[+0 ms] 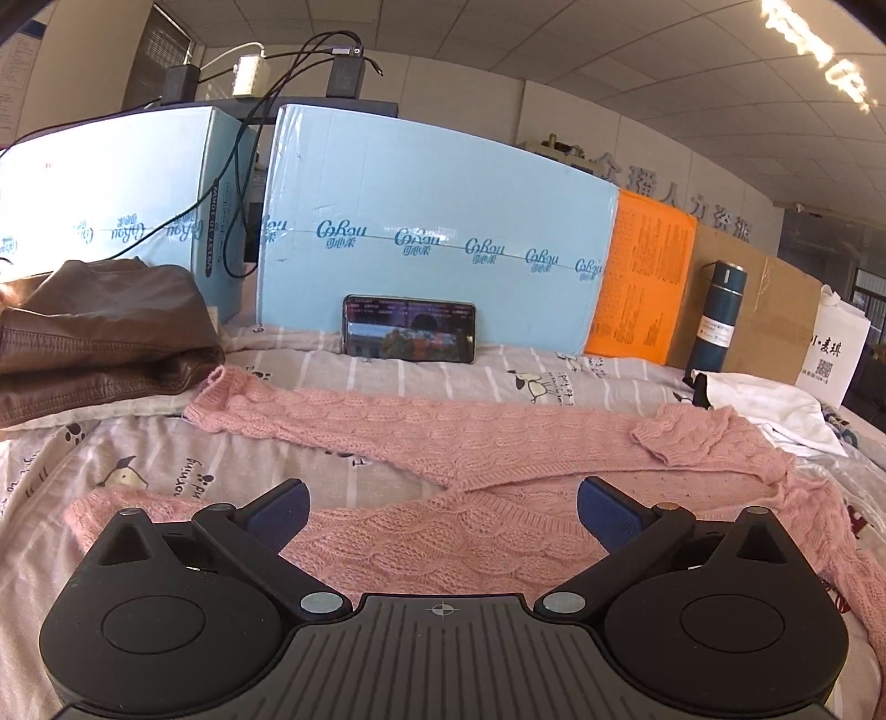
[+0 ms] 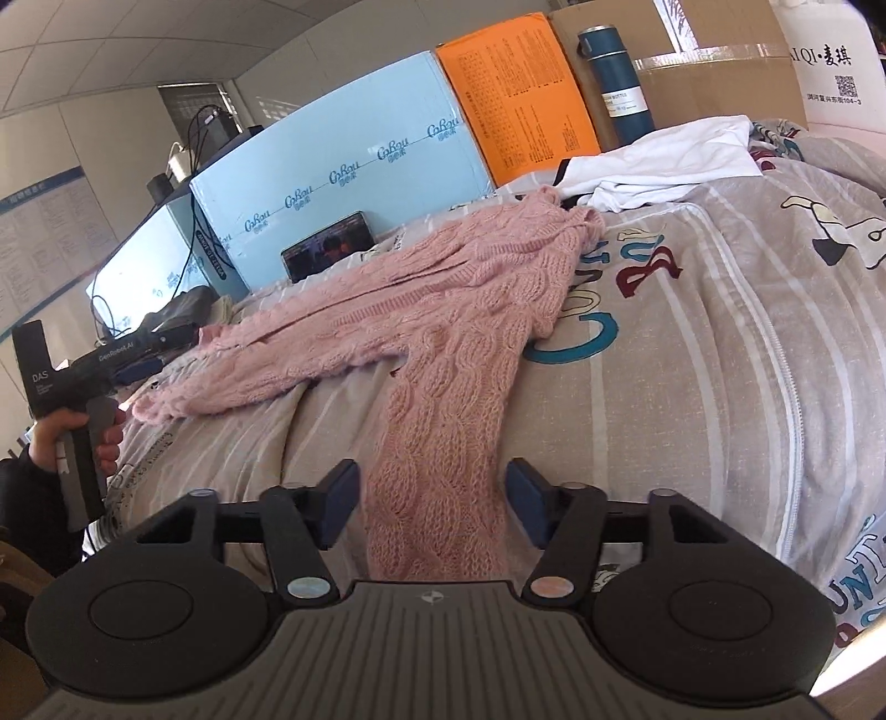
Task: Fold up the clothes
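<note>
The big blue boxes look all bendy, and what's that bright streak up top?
Left wrist view: the fisheye lens bows the blue box; the streak is ceiling-light glare, and the pink sweater is sharp. Right wrist view: the edges curve too, and the white bag is washed out.

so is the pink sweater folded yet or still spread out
Partly folded: the pink sweater has sleeves crossed over its body, one sleeve trailing toward the open right gripper. No tidy stack yet.

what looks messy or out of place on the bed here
The pink sweater lies unfolded, sleeves splayed and crossing. A white garment sits crumpled behind it, by the blue bottle. Both grippers, left and right, are open and holding nothing.
</note>
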`<state>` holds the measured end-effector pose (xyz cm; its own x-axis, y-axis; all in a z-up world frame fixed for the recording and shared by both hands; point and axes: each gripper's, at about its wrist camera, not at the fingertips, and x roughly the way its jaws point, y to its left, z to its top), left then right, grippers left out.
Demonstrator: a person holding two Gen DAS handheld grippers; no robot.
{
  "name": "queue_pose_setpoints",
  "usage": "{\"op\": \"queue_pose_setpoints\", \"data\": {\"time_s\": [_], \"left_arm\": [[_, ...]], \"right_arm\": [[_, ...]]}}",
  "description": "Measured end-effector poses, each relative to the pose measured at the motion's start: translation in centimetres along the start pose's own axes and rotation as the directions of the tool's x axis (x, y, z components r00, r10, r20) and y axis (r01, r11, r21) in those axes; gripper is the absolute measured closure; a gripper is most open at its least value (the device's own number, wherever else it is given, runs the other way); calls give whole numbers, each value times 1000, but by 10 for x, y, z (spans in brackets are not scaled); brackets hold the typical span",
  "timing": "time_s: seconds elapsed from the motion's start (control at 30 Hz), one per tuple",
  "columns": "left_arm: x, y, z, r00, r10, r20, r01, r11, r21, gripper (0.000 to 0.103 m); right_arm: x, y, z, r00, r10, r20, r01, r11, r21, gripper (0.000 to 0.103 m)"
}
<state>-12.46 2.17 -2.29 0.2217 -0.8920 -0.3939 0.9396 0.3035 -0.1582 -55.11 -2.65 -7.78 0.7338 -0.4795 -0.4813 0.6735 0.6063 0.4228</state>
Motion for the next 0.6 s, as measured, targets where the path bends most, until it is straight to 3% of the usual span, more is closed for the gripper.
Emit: {"op": "queue_pose_setpoints", "data": {"time_s": [0.1, 0.2, 0.3, 0.37, 0.47, 0.53, 0.57, 0.6], "left_arm": [[3, 2, -3, 1000, -4, -13, 3, 1000, -17, 0], [5, 2, -4, 1000, -23, -18, 22, 1000, -6, 0], [16, 6, -7, 999, -8, -48, 7, 1000, -18, 0], [25, 9, -11, 995, -2, -98, -1, 999, -39, 0], [32, 15, -13, 990, -13, -139, 3, 997, -71, 0], [31, 18, -14, 990, -25, -136, 14, 996, -85, 0], [31, 18, -14, 991, -30, -133, 18, 996, -91, 0], [31, 19, -14, 991, -35, -130, 22, 995, -97, 0]], "right_arm": [[10, 5, 2, 999, 42, 0, -42, 999, -22, 82], [11, -5, 15, 988, 145, 47, -147, 988, 51, 90], [16, -10, 36, 958, 260, 122, -273, 955, 112, 90], [29, -11, 53, 946, 291, 144, -311, 940, 143, 90], [56, -7, 79, 936, 331, 118, -348, 921, 175, 90], [83, -3, 99, 939, 337, 65, -343, 916, 208, 86], [95, -1, 106, 943, 331, 36, -330, 916, 229, 79], [107, 0, 113, 946, 325, 7, -316, 915, 249, 64]]}}
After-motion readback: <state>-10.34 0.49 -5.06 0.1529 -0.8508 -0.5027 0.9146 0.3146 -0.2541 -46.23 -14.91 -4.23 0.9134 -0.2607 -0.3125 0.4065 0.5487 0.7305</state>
